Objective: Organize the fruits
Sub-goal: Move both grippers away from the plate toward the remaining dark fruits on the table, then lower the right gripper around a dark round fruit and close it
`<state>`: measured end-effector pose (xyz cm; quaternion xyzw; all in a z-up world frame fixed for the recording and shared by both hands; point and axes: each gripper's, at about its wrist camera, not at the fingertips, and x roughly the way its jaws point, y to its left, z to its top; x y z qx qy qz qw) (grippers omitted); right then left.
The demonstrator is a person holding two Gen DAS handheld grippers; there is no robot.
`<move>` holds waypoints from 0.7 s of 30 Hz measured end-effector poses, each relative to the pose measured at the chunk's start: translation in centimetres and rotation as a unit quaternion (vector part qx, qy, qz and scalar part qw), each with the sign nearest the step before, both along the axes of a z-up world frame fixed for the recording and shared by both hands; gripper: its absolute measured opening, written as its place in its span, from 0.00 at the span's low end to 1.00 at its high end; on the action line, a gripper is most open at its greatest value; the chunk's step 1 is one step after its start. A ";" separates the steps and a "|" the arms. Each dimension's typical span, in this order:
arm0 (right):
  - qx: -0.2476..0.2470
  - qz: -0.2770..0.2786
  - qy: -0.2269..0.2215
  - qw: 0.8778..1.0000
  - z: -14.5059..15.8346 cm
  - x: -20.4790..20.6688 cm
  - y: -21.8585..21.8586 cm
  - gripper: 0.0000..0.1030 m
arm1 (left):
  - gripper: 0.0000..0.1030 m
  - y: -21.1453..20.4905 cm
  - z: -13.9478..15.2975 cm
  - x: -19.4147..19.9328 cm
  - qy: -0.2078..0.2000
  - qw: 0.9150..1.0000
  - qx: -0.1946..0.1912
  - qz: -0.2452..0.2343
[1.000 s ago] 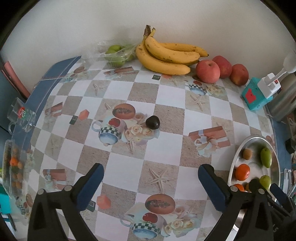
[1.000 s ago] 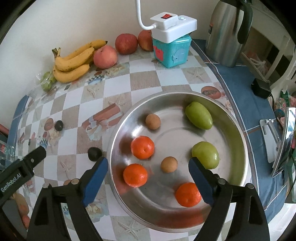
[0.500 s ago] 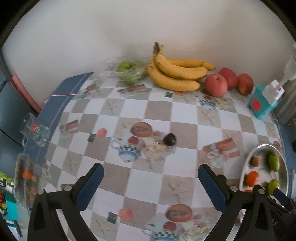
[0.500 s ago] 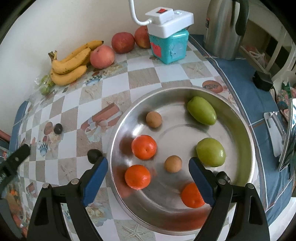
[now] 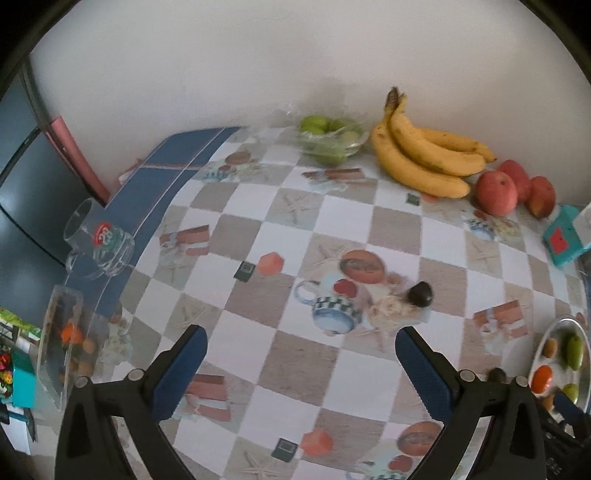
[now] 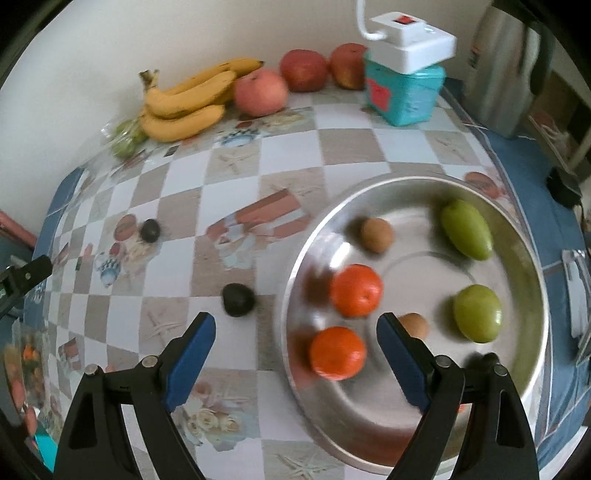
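A steel tray (image 6: 524,387) holds oranges (image 6: 356,290), green fruits (image 6: 467,229) and small brown fruits (image 6: 376,234). Two dark round fruits lie loose on the checked tablecloth: one (image 6: 238,299) just left of the tray, ahead of my open right gripper (image 6: 295,343), and one (image 5: 421,293) further away, ahead and slightly right of my open left gripper (image 5: 301,356). Nothing is between either pair of fingers. Bananas (image 5: 424,155) and red apples (image 5: 496,188) lie along the back wall. The tray's edge (image 5: 546,328) shows at the far right in the left wrist view.
A clear bag of green fruit (image 5: 332,134) sits left of the bananas. A teal box (image 6: 404,92) with a white power strip (image 6: 413,33) and a steel kettle (image 6: 506,74) stand at the back right. A glass mug (image 5: 98,240) and a clear container (image 5: 62,347) are at the table's left edge.
My left gripper has pulled back and swung left, so the table looks smaller and further. My right gripper has shifted left off the tray's middle toward the near dark fruit. Both stay open.
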<state>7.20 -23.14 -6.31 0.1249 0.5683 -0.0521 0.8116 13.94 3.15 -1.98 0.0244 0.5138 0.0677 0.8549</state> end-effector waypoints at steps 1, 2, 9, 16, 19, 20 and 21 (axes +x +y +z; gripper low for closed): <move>0.001 0.006 -0.003 1.000 0.1 0.1 0.4 0.87 | 1.00 0.3 -0.3 0.1 0.005 1.000 0.000 0.001; 0.002 0.011 -0.007 1.000 0.1 0.2 0.7 0.87 | 1.00 0.5 -0.5 0.2 0.009 1.000 0.000 0.001; 0.007 0.049 -0.038 0.998 0.5 1.0 2.7 0.87 | 1.00 0.7 -1.2 0.6 0.024 1.000 -0.006 -0.005; 0.007 0.073 -0.053 0.996 0.7 1.6 4.3 0.87 | 1.00 0.3 -4.0 1.0 0.057 0.998 -0.017 0.018; 0.016 0.076 -0.051 0.996 0.3 1.8 4.5 0.87 | 1.00 -0.3 -4.9 1.1 0.068 0.997 -0.014 0.015; 0.020 0.077 -0.048 0.996 0.2 1.9 4.6 0.87 | 1.00 -0.6 -5.2 1.1 0.073 0.997 -0.014 0.012; 0.022 0.078 -0.046 0.996 0.0 1.9 4.7 0.87 | 1.00 -0.8 -5.4 1.1 0.076 0.997 -0.014 0.008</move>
